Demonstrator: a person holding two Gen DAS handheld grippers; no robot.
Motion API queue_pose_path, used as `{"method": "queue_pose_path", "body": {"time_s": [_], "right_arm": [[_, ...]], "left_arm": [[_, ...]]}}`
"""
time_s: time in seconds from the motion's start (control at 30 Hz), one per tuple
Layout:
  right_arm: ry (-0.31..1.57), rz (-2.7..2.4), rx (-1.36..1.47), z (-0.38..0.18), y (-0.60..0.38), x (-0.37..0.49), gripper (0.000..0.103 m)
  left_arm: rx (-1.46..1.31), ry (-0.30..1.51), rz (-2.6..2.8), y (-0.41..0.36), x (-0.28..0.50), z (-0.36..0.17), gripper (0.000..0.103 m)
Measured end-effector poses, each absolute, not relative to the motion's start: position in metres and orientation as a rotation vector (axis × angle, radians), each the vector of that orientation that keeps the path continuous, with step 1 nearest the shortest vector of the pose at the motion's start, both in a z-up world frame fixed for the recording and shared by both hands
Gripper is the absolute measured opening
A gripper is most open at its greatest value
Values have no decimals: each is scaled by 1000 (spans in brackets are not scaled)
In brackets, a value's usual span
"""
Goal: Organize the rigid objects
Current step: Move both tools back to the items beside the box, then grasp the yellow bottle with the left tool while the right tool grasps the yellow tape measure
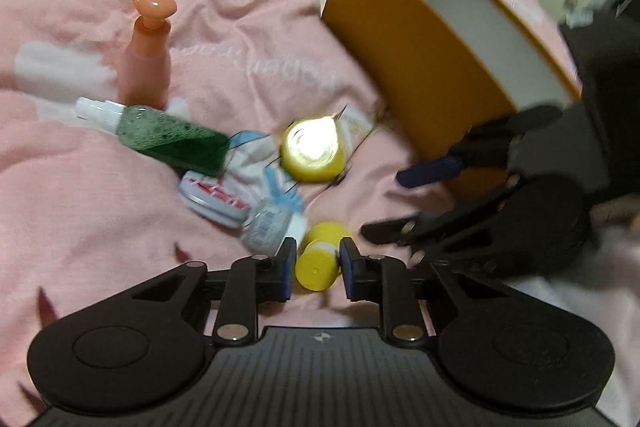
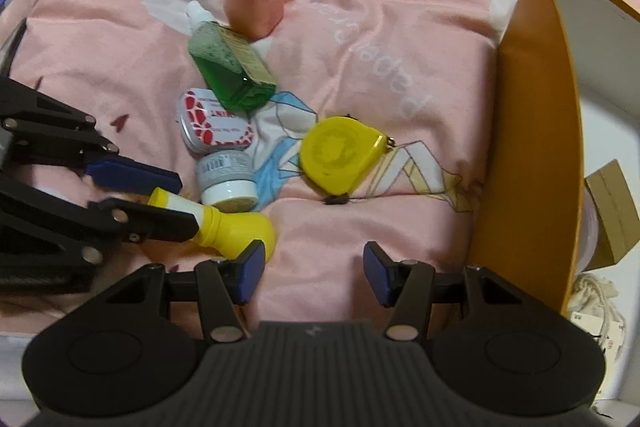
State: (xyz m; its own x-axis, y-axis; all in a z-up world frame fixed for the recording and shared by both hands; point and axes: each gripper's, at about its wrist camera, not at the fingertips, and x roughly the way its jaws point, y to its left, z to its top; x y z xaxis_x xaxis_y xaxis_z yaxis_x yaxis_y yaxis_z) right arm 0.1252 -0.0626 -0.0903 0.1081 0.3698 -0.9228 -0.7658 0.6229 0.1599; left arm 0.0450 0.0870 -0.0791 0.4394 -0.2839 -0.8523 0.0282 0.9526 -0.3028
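Your left gripper [image 1: 318,263] squeezes the small yellow plastic bottle [image 1: 318,261].
Left view is blurry; right view shows your right gripper [image 2: 314,273] open, holding nothing.

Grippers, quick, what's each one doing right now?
Left claw: closed on the small yellow bottle.
Right claw: open, holding nothing.

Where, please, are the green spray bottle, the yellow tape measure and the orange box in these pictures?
green spray bottle [image 2: 230,67]: right wrist view, on its green body.
yellow tape measure [image 2: 338,155]: right wrist view, on its round face.
orange box [image 1: 416,67]: left wrist view, on its orange outer wall.
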Motion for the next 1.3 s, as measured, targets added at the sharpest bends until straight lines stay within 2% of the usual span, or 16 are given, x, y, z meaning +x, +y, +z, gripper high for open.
{"method": "queue_pose_path", "body": {"time_s": [0.2,0.33,0.6,0.93,1.07,1.3], "right_arm": [[1187,857,-406,-90,-63,125,54],[1191,856,-403,-90,-63,124,55],[1179,857,-399,-90,-64,123,55],[1079,884,-434,-77,-58,133,54],[1083,871,-418,-82,-46,145,54],[1118,842,-393,-99,-28,161,58]], "left_arm": [[-311,1084,-180,85,49,-86,24],[-309,1148,-154,85,46,-99,28],[-297,1128,-148,85,43,-96,26],[-381,956,-67,103,44,-63,24],[-345,878,-18,102,53,-52,24],[-370,851,32,112,70,-54,24]]}}
